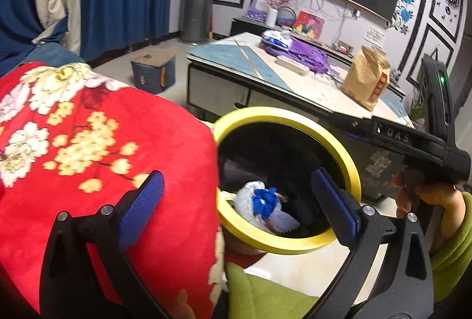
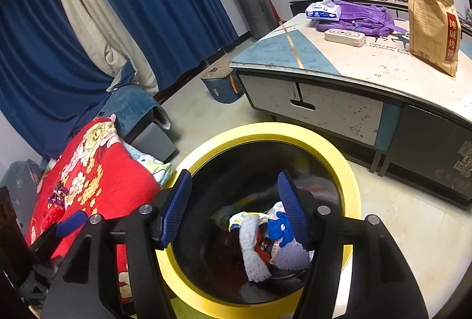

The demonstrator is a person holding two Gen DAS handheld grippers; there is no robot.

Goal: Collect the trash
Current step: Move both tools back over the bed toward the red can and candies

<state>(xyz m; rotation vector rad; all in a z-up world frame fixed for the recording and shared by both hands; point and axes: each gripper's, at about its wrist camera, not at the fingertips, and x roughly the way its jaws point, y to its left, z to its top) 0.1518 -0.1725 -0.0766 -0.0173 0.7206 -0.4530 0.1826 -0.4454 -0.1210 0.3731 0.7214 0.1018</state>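
Note:
A black trash bin with a yellow rim (image 1: pixel 352 168) (image 2: pixel 351 171) stands on the floor beside a red floral blanket. Inside lie crumpled wrappers, pale blue-white and blue (image 1: pixel 262 201) (image 2: pixel 265 233). My left gripper (image 1: pixel 236 209) is open and empty, its left finger over the blanket, its right finger over the bin mouth. My right gripper (image 2: pixel 234 201) is open and empty, directly above the bin opening. The right gripper's body also shows in the left wrist view (image 1: pixel 413 142), held by a hand. A small shiny purple-red wrapper (image 2: pixel 57 195) lies on the blanket.
The red floral blanket (image 1: pixel 88 142) (image 2: pixel 97 171) covers a seat left of the bin. A low coffee table (image 2: pixel 339 62) behind the bin holds a brown paper bag (image 2: pixel 433 24), purple bag, tissue pack and a case. A blue stool (image 1: pixel 152 71) stands by the blue curtains.

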